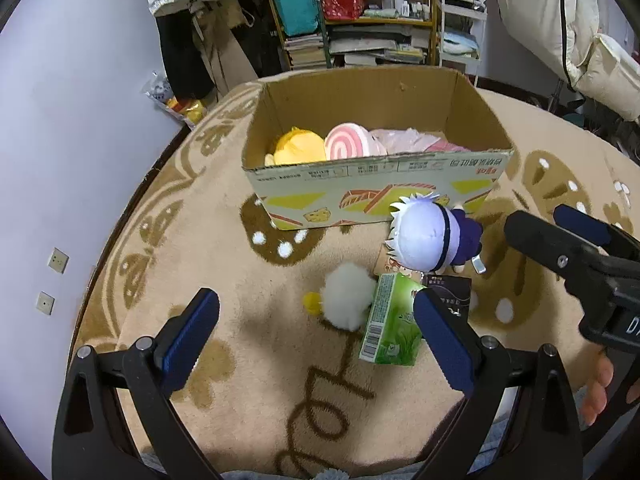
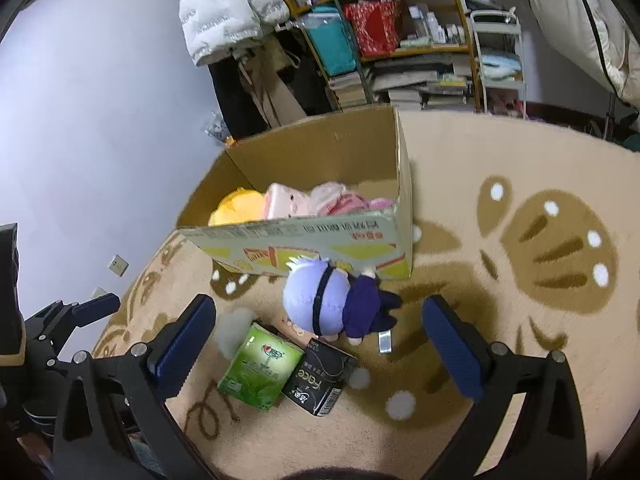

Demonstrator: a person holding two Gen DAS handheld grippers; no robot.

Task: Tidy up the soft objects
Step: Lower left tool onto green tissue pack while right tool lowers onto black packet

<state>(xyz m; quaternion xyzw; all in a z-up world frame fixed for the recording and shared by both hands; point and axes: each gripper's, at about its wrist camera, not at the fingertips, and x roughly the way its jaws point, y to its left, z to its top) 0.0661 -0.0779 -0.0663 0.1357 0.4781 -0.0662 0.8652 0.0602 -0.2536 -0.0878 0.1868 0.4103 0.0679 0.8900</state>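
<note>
An open cardboard box [image 1: 372,196] [image 2: 320,240] stands on the beige rug and holds a yellow plush [image 1: 298,148] [image 2: 236,208], a pink swirl plush [image 1: 346,146] and pink soft items [image 2: 340,200]. In front of it lie a white-haired doll in blue [image 1: 432,236] [image 2: 332,300], a white fluffy ball [image 1: 348,296] [image 2: 234,330], a green tissue pack [image 1: 394,320] [image 2: 262,368] and a black pack [image 1: 452,292] [image 2: 320,376]. My left gripper [image 1: 316,340] is open above the rug, near the fluffy ball. My right gripper [image 2: 320,348] is open, just short of the doll; it also shows in the left wrist view [image 1: 560,232].
The rug [image 1: 240,260] covers a raised surface whose left edge drops toward a pale wall. Behind the box stand cluttered shelves [image 1: 360,12] with books and bags, hanging coats [image 2: 232,12] and a white cart [image 2: 500,52].
</note>
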